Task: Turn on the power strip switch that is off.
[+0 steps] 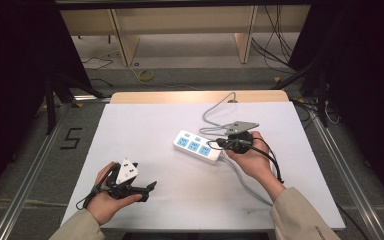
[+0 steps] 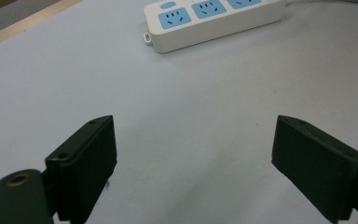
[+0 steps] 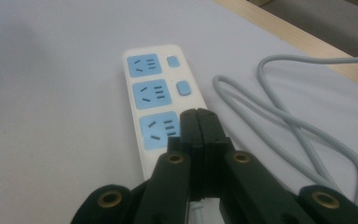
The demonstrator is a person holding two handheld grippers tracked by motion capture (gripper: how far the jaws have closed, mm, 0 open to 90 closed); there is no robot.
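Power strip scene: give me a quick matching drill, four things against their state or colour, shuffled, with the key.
1. left tool
2. right tool
3. power strip
4. cable

A. grey, looped on the table
B. jaws wide apart, nothing between them
C. white with blue sockets
D. jaws closed together, tips over the switch beside the nearest socket

Pairs: 1-B, 2-D, 3-C, 4-A
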